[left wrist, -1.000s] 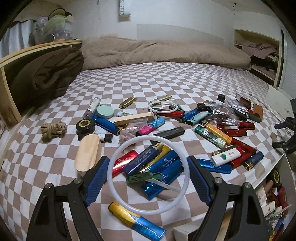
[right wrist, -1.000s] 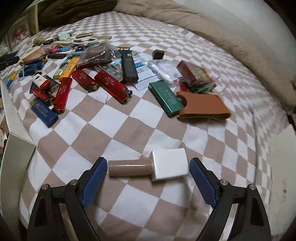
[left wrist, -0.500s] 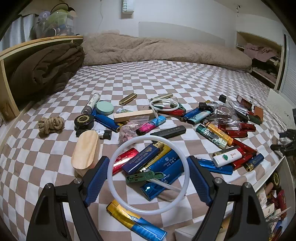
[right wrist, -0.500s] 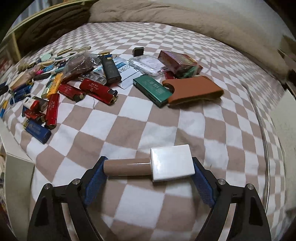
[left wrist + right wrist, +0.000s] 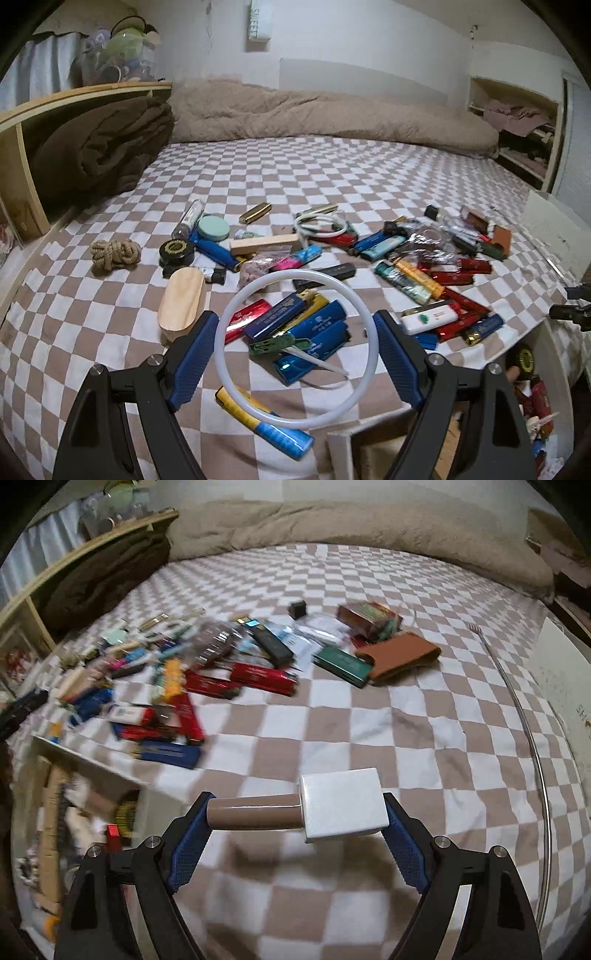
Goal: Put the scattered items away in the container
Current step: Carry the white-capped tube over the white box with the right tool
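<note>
Fingers, left gripper (image 5: 295, 349): blue ribbed pads pressed on opposite sides of a thin white plastic ring (image 5: 295, 347), held above the bed.
Fingers, right gripper (image 5: 295, 821): closed on a white block with a tan cylindrical handle (image 5: 314, 810), gripped end to end and lifted; shadow on the cloth beneath.
Surface: bed (image 5: 258, 177) under a tan-and-white checked cover, soft and slightly creased.
Left view only: coiled rope knot (image 5: 115, 253) towards the left edge; oval wooden brush back (image 5: 181, 304); round black tin (image 5: 177, 251); pale green disc (image 5: 213, 228); glossy blue lighters (image 5: 314, 332) seen through the ring.
Right view only: brown leather sleeve (image 5: 404, 657) and green metal case (image 5: 341, 664) towards the far side; long thin metal rod (image 5: 524, 709) along the right edge.
Both views: heap of red, blue and yellow lighters, blurred in the right view.
Container: white-walled box (image 5: 92, 760) at the near edge, part filled, contents blurred; its rim (image 5: 340, 439) shows in the left view.
Far edge: beige fleece blanket (image 5: 314, 110), rumpled.
</note>
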Demonstrator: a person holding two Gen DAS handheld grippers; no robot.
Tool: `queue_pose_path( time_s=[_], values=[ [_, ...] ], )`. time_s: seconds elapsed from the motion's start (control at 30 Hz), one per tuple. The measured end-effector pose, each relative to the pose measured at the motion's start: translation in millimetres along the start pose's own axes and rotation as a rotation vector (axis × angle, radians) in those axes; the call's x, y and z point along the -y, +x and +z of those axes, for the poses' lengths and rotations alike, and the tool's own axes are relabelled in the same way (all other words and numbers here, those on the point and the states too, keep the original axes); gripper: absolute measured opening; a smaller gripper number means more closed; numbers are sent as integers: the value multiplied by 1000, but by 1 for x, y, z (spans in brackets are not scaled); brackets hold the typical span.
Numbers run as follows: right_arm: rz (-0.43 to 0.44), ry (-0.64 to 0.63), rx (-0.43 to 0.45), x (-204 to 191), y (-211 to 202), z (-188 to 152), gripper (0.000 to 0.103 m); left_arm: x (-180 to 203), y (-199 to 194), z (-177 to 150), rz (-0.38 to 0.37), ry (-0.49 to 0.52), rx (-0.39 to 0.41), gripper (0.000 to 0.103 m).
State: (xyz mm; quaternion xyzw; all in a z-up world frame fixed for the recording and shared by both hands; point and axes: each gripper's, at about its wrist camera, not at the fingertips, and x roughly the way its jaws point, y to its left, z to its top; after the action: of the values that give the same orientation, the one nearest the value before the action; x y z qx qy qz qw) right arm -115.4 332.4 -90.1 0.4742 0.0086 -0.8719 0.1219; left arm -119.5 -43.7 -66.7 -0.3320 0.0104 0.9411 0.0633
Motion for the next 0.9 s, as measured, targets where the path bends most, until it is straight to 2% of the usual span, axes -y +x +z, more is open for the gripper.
queue_pose_path(
  time_s=[0.1, 0.37, 0.67, 0.9],
  values=[
    [49, 18, 21, -10, -15, 1, 87, 2, -16, 3, -31, -9, 34, 85],
    [89, 6, 101, -38, -48, 4, 87, 11, -49, 2, -57, -3, 96, 85],
    [137, 13, 150, -56, -67, -3, 87, 23, -83, -6, -108, 30, 121, 84],
    [180, 5, 164, -70, -76, -11, 87, 42, -107, -22, -198, 69, 95, 85]
  ],
)
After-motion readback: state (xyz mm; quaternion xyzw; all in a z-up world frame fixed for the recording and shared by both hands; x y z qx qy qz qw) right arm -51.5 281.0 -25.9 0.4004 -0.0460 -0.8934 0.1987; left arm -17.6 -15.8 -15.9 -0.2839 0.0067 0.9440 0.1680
